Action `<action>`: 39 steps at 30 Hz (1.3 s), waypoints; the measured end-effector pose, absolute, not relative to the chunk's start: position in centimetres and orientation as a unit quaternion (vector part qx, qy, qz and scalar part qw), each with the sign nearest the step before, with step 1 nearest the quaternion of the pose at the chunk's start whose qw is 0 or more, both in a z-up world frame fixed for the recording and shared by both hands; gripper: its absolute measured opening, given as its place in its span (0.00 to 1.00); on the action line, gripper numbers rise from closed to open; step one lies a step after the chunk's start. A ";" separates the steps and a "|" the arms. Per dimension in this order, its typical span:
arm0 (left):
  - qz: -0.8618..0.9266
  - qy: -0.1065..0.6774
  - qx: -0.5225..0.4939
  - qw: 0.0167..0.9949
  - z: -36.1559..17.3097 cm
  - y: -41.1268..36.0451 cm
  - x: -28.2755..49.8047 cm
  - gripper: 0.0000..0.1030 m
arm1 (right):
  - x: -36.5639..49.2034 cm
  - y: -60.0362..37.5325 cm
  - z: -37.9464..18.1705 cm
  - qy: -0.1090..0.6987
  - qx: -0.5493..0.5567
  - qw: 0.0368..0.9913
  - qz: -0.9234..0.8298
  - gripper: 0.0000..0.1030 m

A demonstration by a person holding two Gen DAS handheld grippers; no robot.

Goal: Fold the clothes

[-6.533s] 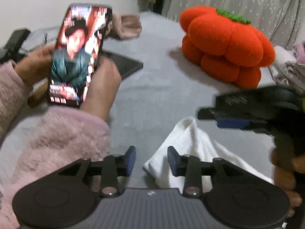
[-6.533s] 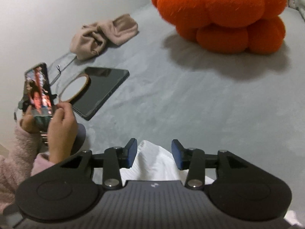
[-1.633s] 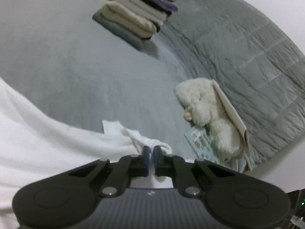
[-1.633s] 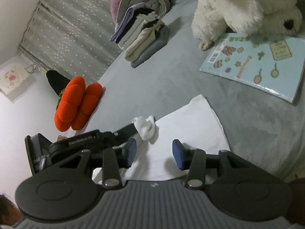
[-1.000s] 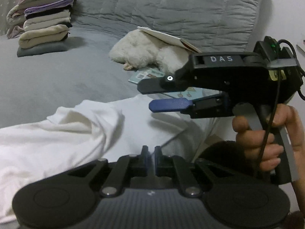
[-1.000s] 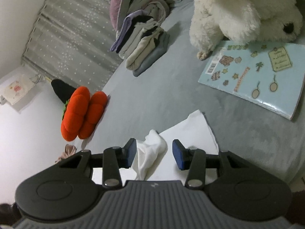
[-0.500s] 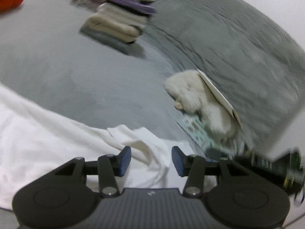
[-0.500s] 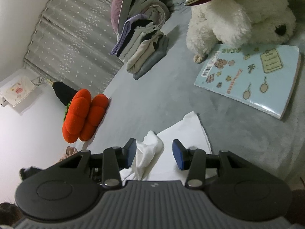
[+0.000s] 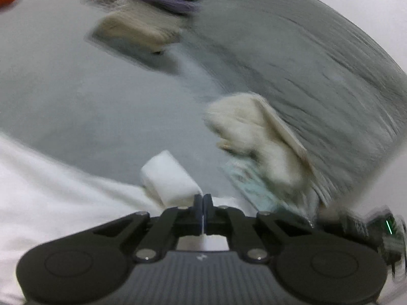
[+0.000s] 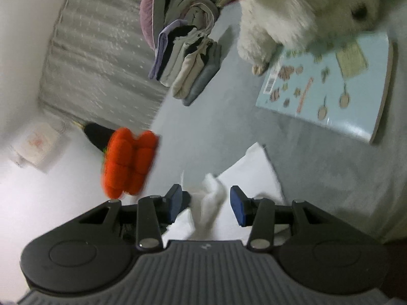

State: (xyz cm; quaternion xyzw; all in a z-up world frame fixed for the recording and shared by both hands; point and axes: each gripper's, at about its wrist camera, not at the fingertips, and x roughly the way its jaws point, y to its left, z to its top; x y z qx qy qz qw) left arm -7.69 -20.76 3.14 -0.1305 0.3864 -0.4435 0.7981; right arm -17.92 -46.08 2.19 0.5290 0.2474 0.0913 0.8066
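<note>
Pinching white garment (image 9: 51,198), left claw (image 9: 203,207) clenched, right claw (image 10: 206,204) released, booklet (image 10: 328,86) print blurred.

White plush dog (image 10: 305,7) lies against blue booklet (image 10: 330,86), orange cushion (image 10: 129,162) apart.

Dim, flat indoor light with soft shadows and no glare. The left wrist view is heavily motion-smeared: the stack of folded clothes (image 9: 142,28) and plush dog (image 9: 257,139) streak. The right wrist view is sharper, though the orange pumpkin cushion (image 10: 129,162) blurs. Fisheye bending curves both edges.
</note>
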 end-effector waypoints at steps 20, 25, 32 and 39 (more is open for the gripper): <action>-0.527 0.337 0.028 0.779 4.7 -21.4 -11.0 0.37 | -19.3 -45.6 2.3 0.265 0.490 0.829 0.042 0.45; -0.489 0.331 0.036 0.807 5.1 -21.7 -8.3 0.37 | -19.4 -42.5 3.1 0.277 0.378 0.883 -0.010 0.32; -0.486 0.360 0.034 0.796 5.0 -24.3 -5.5 0.37 | -19.5 -40.1 2.7 0.281 0.290 0.911 -0.080 0.00; -0.519 0.402 0.023 0.754 4.3 -27.2 -3.9 0.35 | -21.5 -40.3 3.6 0.270 0.286 0.914 -0.098 0.00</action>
